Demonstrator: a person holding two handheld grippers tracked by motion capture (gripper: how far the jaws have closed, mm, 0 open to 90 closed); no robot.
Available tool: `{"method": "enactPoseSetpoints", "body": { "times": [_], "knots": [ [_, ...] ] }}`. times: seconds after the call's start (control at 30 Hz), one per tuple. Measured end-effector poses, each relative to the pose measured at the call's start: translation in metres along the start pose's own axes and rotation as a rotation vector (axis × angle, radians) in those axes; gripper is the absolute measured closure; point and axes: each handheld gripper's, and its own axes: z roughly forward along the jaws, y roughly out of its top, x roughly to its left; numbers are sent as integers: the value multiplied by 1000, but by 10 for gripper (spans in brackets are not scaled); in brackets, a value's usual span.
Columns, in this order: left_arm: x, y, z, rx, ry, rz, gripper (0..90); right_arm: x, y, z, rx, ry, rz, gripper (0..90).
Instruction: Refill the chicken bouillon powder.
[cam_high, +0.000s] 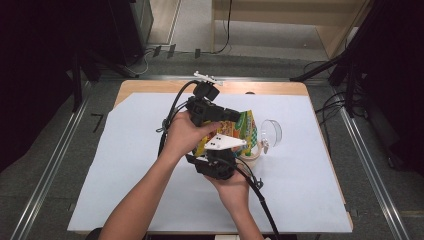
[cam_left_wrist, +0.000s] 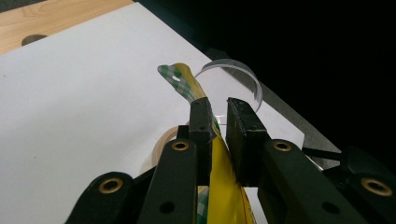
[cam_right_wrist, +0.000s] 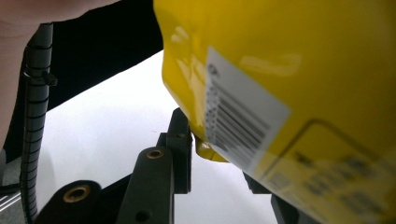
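Yellow packet (cam_right_wrist: 289, 93), barcode side close to the lens in the right gripper view, held above a cup (cam_high: 250, 156) on white paper (cam_high: 125, 165). Long axis running from the left gripper (cam_high: 235, 116) toward the green-checked top, tilted over the cup. Left gripper pinching the packet's edge (cam_left_wrist: 219, 154) between nearly closed jaws. Right gripper (cam_high: 227, 152) just below, clamped on the lower corner, so nearer the cup. Clear lid (cam_left_wrist: 233, 77) behind the packet, standing on edge in the left gripper view; barcode hidden there.
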Motion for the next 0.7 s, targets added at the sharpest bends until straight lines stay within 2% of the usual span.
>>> {"method": "enactPoseSetpoints", "body": {
  "times": [0.13, 0.37, 0.7],
  "knots": [
    [1, 2, 4, 11, 12, -3, 811, -2, 0, 0, -3, -3, 6, 695],
    [6, 7, 6, 27, -1, -21, 812, -5, 1, 2, -17, -7, 24, 694],
    [4, 11, 7, 39, 1, -21, 811, -6, 2, 0, -30, -6, 28, 694]
  ]
}}
